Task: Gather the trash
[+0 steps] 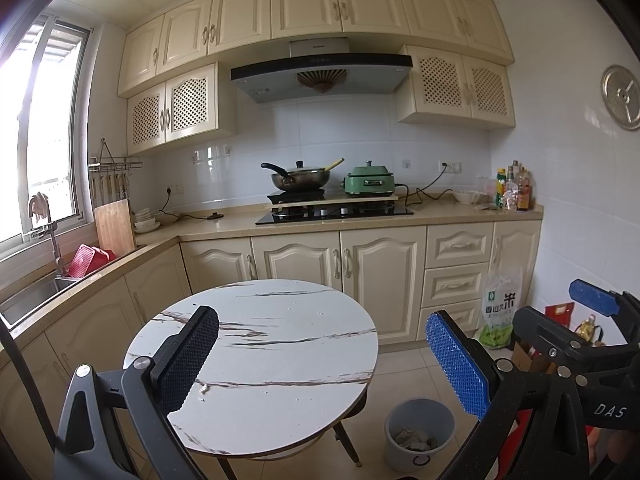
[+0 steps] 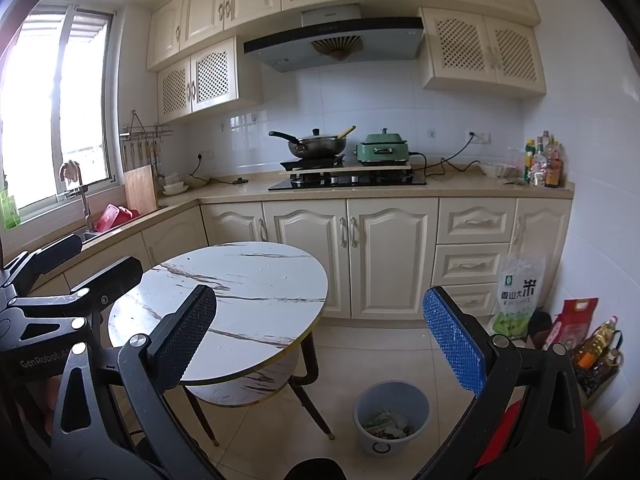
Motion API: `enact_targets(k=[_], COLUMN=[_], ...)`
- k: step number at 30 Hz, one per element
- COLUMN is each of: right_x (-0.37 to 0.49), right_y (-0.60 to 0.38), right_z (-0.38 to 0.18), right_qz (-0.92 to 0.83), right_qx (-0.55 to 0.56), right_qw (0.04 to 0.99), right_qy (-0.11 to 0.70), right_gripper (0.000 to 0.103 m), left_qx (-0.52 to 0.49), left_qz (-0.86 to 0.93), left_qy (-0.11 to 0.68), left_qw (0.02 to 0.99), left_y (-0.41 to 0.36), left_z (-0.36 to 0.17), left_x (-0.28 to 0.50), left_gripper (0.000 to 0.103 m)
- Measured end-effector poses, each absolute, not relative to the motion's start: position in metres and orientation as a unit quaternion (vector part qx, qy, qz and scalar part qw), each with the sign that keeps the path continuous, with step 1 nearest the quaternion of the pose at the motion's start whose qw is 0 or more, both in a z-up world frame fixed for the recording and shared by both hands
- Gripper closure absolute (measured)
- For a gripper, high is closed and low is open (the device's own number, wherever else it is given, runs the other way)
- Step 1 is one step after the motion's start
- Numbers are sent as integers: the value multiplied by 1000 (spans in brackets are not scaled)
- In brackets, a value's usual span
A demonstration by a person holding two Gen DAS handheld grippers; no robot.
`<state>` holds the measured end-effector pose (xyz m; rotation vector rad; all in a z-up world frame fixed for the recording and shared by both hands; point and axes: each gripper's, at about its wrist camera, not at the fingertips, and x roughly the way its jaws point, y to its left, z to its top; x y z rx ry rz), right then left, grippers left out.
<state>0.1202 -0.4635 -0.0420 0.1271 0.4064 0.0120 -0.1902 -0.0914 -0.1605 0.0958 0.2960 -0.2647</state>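
Observation:
A round white marble-look table (image 1: 280,320) stands in front of me, also seen in the right wrist view (image 2: 248,292). A tiny pale scrap (image 1: 204,390) lies near its front edge. On the floor to the table's right sits a grey bin (image 1: 420,436) holding crumpled trash (image 2: 390,426). My left gripper (image 1: 322,360) hovers open above the table's front half with nothing between its black and blue pads. My right gripper (image 2: 320,338) is open too and holds nothing, raised over the table's right edge and the floor, above the bin (image 2: 392,416).
Cream cabinets and a counter with a stove (image 1: 334,210) run behind the table; a sink (image 1: 36,292) is at the left. A rice bag (image 1: 500,308), a red bag (image 2: 574,316) and oil bottles (image 2: 596,344) stand by the right wall.

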Motion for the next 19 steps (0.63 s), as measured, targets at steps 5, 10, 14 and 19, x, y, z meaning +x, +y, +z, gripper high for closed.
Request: enact_targets(k=[5, 10, 14, 19], right_x=[121, 122, 122, 124], right_y=[-464, -464, -465, -465], right_z=[-43, -43, -43, -45], right_qz=[5, 5, 3, 2], right_qx=[66, 66, 66, 70], right_qw=[977, 977, 977, 976], right_qy=[202, 203, 202, 204], right_gripper=[0, 0, 0, 0], left_qx=[50, 51, 51, 51], left_qz=[-131, -129, -129, -129], left_qy=[147, 147, 146, 147], left_qw=[979, 979, 979, 979], left_y=[-94, -96, -93, -96], left_z=[-161, -161, -160, -159], left_x=[-192, -193, -192, -192], left_gripper=[1, 1, 1, 1])
